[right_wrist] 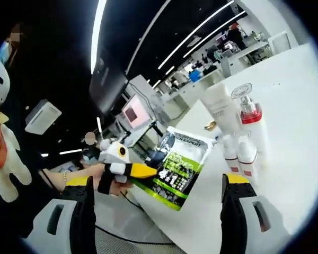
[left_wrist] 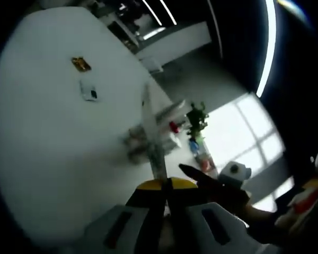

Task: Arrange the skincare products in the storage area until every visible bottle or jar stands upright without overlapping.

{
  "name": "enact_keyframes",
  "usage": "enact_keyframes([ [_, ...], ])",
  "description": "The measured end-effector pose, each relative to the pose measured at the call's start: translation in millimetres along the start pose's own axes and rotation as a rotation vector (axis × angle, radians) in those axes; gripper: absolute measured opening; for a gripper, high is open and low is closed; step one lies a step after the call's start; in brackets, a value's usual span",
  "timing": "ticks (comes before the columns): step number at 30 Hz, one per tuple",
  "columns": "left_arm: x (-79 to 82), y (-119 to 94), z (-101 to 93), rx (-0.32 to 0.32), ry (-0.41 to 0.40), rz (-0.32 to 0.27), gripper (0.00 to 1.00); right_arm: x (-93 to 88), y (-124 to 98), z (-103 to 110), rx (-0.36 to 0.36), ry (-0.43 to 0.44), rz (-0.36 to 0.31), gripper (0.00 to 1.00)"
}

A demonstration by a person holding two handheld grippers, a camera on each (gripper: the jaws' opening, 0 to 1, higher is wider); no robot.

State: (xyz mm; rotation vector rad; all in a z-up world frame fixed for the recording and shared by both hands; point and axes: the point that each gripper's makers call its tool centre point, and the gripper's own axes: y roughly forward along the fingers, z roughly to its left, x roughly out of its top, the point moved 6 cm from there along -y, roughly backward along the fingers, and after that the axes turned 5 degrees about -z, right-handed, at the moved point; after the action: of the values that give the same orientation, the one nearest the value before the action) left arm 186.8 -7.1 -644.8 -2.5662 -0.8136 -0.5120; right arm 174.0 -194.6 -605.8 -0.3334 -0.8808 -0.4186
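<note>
Green-and-white refill pouch [right_wrist: 178, 166] held edge-on in left gripper [right_wrist: 128, 170], jaws shut on its edge, at near edge of white worktop [right_wrist: 302, 132]. Same pouch in left gripper view: thin blade [left_wrist: 155, 138], long axis straight ahead from left gripper [left_wrist: 166, 186]. Right gripper [right_wrist: 158, 193] jaws spread wide, holding nothing; pouch lies between them, ahead. Left nearer, already gripping. Behind pouch, toward worktop middle: white tube [right_wrist: 221, 107], red-collared pump bottle [right_wrist: 250, 123], two small white bottles [right_wrist: 239, 152], all upright, close together. Judgement: pouch needs standing beside cluster.
</note>
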Motion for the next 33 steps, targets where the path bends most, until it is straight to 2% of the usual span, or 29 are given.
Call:
enact_keyframes([
  [5,-3.3,9,6.2,0.035,0.007,0.020,0.03,-3.0,-4,-5,-0.027,-0.005,0.014,1.00],
  [11,-6.9,21,22.4,0.096,0.008,0.040,0.03,-6.3,-10,-12,-0.066,-0.008,0.029,1.00],
  [20,-12.7,32,37.1,0.151,0.018,0.069,0.03,-8.7,-21,-18,-0.110,0.004,0.024,1.00],
  [28,-15.9,37,52.1,0.220,0.028,0.077,0.03,-8.7,-23,-20,-0.122,0.007,0.018,1.00],
  [29,-16.4,38,56.1,0.257,0.030,0.076,0.03,-8.7,-22,-20,-0.121,0.008,0.017,1.00],
  [33,-15.4,38,63.1,0.293,0.060,0.081,0.03,-8.8,-22,-19,-0.119,0.009,0.018,1.00],
])
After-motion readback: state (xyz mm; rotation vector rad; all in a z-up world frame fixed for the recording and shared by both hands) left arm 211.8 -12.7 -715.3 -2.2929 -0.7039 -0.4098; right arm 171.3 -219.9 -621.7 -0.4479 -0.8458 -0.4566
